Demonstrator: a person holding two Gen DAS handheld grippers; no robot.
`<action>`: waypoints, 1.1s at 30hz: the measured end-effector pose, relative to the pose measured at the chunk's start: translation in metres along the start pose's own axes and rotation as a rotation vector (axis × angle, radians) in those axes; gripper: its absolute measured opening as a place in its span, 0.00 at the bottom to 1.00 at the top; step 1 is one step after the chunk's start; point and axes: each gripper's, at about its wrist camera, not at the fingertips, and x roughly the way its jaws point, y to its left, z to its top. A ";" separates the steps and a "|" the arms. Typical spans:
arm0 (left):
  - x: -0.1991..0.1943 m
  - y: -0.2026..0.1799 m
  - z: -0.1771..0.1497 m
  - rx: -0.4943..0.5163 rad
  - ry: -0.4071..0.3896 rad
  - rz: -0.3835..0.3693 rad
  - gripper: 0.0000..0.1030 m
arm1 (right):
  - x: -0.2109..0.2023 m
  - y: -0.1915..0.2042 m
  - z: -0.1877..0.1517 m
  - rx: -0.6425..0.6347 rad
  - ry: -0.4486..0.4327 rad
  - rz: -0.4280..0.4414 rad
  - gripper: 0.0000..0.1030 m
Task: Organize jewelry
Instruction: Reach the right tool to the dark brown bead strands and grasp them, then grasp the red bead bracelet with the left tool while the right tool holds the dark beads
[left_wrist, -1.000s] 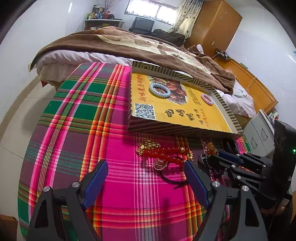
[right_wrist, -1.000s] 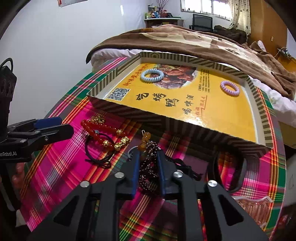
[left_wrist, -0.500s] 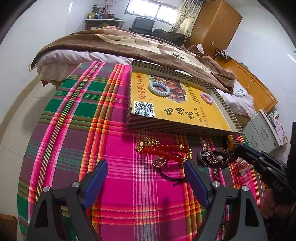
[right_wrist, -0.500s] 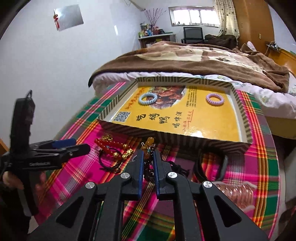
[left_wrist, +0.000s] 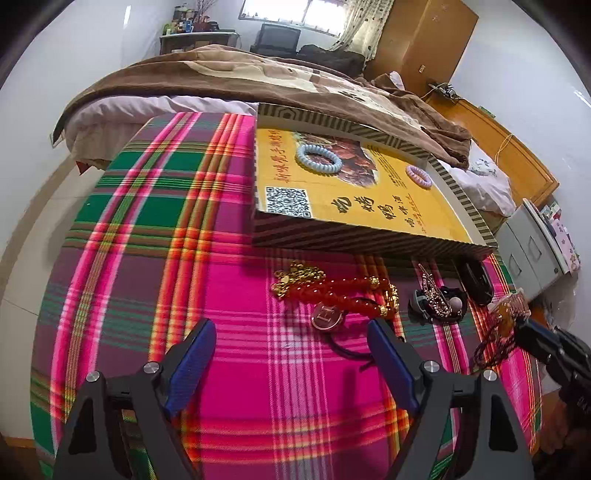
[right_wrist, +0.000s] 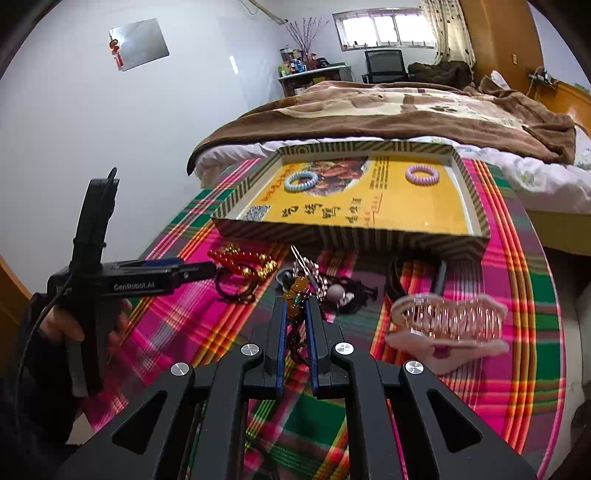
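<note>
My right gripper (right_wrist: 295, 304) is shut on a dark beaded bracelet with an amber charm (right_wrist: 297, 286) and holds it above the cloth; it also shows in the left wrist view (left_wrist: 496, 334). My left gripper (left_wrist: 291, 339) is open and empty above the plaid cloth, just before a red bead bracelet with gold charms (left_wrist: 334, 291). The yellow box lid tray (left_wrist: 354, 236) holds a blue coil hair tie (left_wrist: 318, 158) and a purple coil hair tie (left_wrist: 418, 175).
On the plaid tablecloth (left_wrist: 147, 258) lie a round metal pendant (left_wrist: 327, 315), a black hair tie with sparkly clip (left_wrist: 439, 301), a black band (right_wrist: 413, 277) and a pink claw clip (right_wrist: 448, 323). A bed with a brown blanket (right_wrist: 388, 110) stands behind the table.
My right gripper has lifted the dark beaded bracelet off the cloth and drawn back and up, away from the tray. My left gripper has stayed in place, open.
</note>
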 end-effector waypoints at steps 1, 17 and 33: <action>0.001 -0.002 0.000 0.008 -0.002 0.001 0.81 | 0.000 -0.001 -0.002 0.002 0.004 0.001 0.10; 0.008 0.000 0.023 -0.096 -0.008 -0.044 0.77 | 0.006 -0.008 -0.007 0.025 0.012 0.031 0.10; 0.019 -0.016 0.017 -0.088 0.083 0.015 0.37 | 0.007 -0.012 -0.009 0.035 0.008 0.053 0.10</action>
